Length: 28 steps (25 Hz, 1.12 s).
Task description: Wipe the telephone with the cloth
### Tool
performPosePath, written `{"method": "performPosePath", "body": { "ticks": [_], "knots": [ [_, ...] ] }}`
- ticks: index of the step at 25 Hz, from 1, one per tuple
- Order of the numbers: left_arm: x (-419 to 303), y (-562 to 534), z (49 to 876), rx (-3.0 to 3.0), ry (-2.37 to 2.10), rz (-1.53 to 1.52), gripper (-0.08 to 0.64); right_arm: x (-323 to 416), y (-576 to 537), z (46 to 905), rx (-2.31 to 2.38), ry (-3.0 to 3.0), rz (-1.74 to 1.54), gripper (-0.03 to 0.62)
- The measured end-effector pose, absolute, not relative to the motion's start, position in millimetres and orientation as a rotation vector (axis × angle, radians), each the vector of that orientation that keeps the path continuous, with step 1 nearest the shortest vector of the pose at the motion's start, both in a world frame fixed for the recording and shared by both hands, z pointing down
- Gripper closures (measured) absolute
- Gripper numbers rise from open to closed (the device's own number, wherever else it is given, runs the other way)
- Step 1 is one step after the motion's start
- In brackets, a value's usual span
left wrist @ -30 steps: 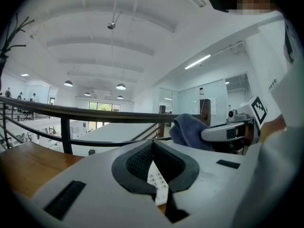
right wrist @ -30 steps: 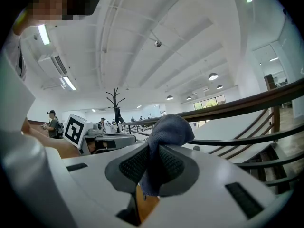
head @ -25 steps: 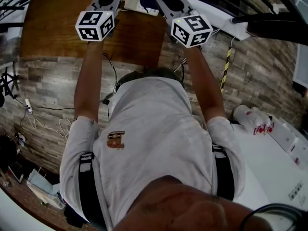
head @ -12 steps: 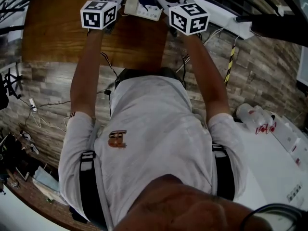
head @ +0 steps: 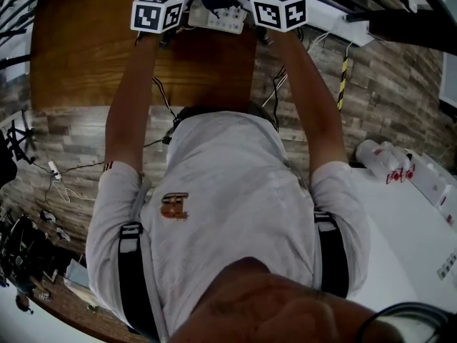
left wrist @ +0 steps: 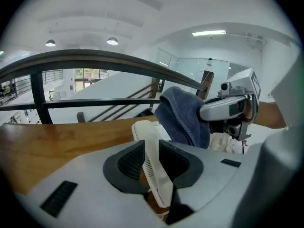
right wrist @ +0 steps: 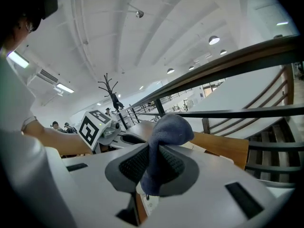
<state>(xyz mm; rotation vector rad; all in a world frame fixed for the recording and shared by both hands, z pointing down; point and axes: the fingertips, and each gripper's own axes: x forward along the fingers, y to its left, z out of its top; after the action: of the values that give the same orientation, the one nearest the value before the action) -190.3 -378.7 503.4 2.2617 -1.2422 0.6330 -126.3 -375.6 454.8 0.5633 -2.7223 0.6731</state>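
The left gripper (left wrist: 152, 156) is clamping the white telephone handset (left wrist: 143, 132) at the wooden table's (head: 93, 56) far edge. The right gripper (right wrist: 151, 167) is pinching the blue cloth (right wrist: 164, 137) just beside that handset.

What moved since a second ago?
Both tools pushed farther out over the brown wooden table: the left tool gripping the cream plastic telephone handset, the right tool gripping the dark blue cloth. The person's stance stayed the same.
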Motion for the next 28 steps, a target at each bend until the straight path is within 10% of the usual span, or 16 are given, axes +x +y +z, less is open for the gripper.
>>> {"method": "performPosePath", "body": {
  "ticks": [28],
  "knots": [
    [-203, -390, 537, 2.231, -1.106, 0.617, 0.476, -98, -432, 533, 0.888, -2.369, 0.793, 0.522]
  ]
}}
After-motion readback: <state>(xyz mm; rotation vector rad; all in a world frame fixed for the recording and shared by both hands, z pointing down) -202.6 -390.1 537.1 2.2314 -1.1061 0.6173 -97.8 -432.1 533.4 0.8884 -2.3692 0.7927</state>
